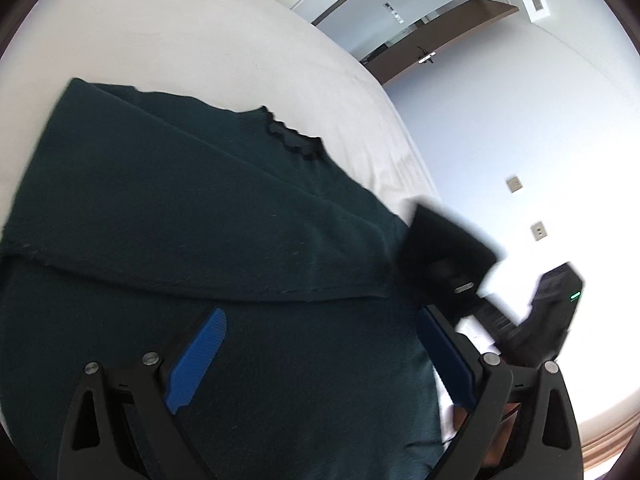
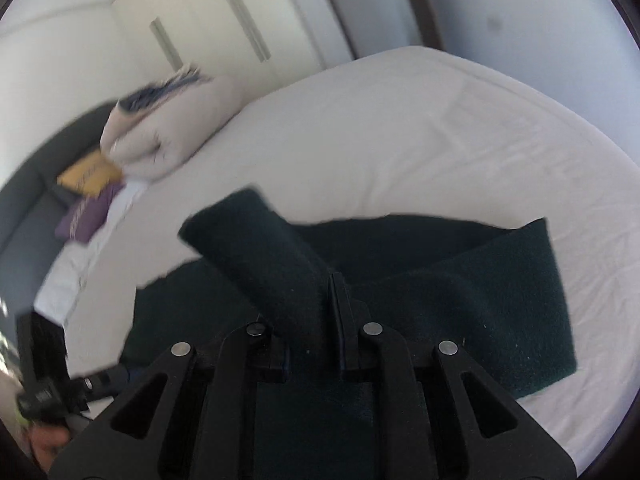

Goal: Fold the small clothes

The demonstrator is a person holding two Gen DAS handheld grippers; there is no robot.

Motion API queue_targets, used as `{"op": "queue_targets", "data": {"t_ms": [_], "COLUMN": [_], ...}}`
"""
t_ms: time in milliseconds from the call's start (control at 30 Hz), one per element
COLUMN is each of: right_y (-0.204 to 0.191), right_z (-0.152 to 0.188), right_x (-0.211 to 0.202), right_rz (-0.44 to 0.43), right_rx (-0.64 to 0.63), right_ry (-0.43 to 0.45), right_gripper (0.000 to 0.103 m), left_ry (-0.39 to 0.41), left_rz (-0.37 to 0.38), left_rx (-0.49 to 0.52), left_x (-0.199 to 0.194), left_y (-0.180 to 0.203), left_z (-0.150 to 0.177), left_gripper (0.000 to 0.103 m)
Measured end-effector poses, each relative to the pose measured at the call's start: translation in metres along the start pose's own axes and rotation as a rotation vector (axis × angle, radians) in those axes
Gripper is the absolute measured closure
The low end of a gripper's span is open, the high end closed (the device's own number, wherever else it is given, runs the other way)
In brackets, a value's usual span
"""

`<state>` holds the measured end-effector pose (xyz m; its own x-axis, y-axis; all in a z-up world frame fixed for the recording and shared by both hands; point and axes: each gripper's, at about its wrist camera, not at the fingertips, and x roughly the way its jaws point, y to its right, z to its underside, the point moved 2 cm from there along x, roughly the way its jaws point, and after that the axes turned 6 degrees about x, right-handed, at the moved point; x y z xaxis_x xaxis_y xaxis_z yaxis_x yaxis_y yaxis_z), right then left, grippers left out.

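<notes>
On the white bed [image 1: 200, 40], left wrist view, the dark green garment [image 1: 180, 208] was laid flat for folding. The left gripper [image 1: 320, 328] was held above it, jaws spread, nothing gripped, probably ready to pin.

Right wrist view: the right gripper [image 2: 326, 280] was clamped on a lifted sleeve [image 2: 256, 248], likely for folding inward.

A: What sort of place is this?
B: A bedroom: a white-sheeted bed [image 2: 400, 128], rolled duvet [image 2: 160, 136], wardrobe doors [image 2: 224, 20], and a wooden door [image 1: 432, 40].
</notes>
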<state>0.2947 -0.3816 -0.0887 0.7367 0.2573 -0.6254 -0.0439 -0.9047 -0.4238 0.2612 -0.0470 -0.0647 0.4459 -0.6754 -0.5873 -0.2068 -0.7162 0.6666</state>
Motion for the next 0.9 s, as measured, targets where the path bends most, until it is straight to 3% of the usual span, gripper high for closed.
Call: {"op": "queue_targets", "data": {"t_ms": [67, 167, 233, 267, 300, 367, 400, 433, 567, 667, 833, 900], "right_y": [-0.034, -0.045, 0.007, 0.010, 0.010, 0.005, 0.002, 0.007, 0.016, 0.038, 0.081, 0.094], "right_z": [0.040, 0.065, 0.083, 0.085, 0.097, 0.087, 0.103, 0.097, 0.111, 0.123, 0.139, 0.141], "right_x": [0.039, 0.079, 0.058, 0.055, 0.048, 0.053, 0.021, 0.004, -0.037, -0.060, -0.095, -0.104], "right_rz": [0.008, 0.030, 0.028, 0.021, 0.014, -0.012, -0.032, -0.041, -0.023, -0.044, -0.166, -0.208], "right_rx": [-0.035, -0.039, -0.015, -0.011, -0.019, -0.041, -0.053, -0.064, -0.068, 0.024, 0.212, 0.275], "right_ry": [-0.098, -0.182, -0.184, -0.176, -0.168, -0.175, -0.173, -0.165, -0.161, -0.184, -0.167, -0.149], "right_gripper": [0.089, 0.088, 0.088, 0.086, 0.080, 0.057, 0.035, 0.021, 0.020, 0.020, 0.020, 0.020], "left_ry": [-0.012, -0.061, -0.094, -0.109, -0.118, -0.143, -0.156, -0.173, -0.207, -0.221, -0.270, -0.260], "left_rz": [0.025, 0.053, 0.074, 0.088, 0.099, 0.104, 0.105, 0.111, 0.106, 0.093, 0.008, 0.000], "left_rx": [-0.006, -0.026, -0.064, -0.079, -0.083, -0.086, -0.089, -0.096, -0.115, -0.108, -0.031, -0.005], "left_x": [0.011, 0.031, 0.043, 0.051, 0.055, 0.069, 0.074, 0.081, 0.099, 0.104, 0.119, 0.115], "left_y": [0.004, 0.006, 0.006, 0.007, 0.010, 0.015, 0.016, 0.017, 0.019, 0.023, 0.037, 0.042], "left_z": [-0.005, -0.006, -0.007, -0.009, -0.010, -0.011, -0.011, -0.010, -0.004, -0.005, -0.008, -0.010], "left_gripper": [0.005, 0.005, 0.005, 0.005, 0.005, 0.003, 0.003, 0.003, 0.004, 0.029, 0.091, 0.092]}}
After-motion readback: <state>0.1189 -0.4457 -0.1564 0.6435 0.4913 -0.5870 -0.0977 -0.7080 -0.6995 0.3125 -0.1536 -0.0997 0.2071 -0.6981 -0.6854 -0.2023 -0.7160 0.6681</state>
